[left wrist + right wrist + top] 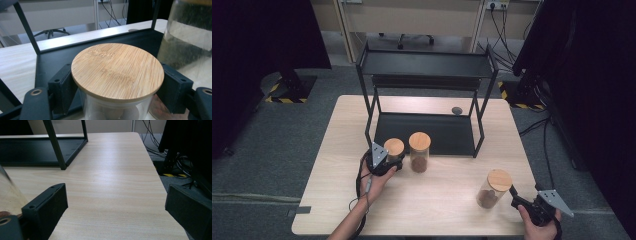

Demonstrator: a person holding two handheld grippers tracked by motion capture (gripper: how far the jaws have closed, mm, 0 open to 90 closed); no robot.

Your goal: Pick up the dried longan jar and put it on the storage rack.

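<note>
A: Bamboo lid, glass body. The left gripper (pixel 384 162) has its jaws around the short jar (pixel 117 82), one pad at each side just under the lid (pixel 117 71), closed on the glass as far as I can judge.

B: Where does that jar stand?

A: On the bench (pixel 432 205), at the front edge of the black rack (pixel 427 95), just beside the tall jar (pixel 419 152). Something round and pale lies in its bottom; I can't tell what.

B: How would it handle?

A: My guess: rigid, smooth, slippery, and it would break if dropped. The weight looks modest, since it is short and mostly empty. The lid only sits on top, so I would hold the glass wall below it, as now, and keep it upright.

B: And the other hand?

A: The right gripper (pixel 532 202) has its jaws wide apart with nothing between them, over bare bench. The third jar (pixel 493 189) stands just to its left, near the left jaw but not gripped.
</note>
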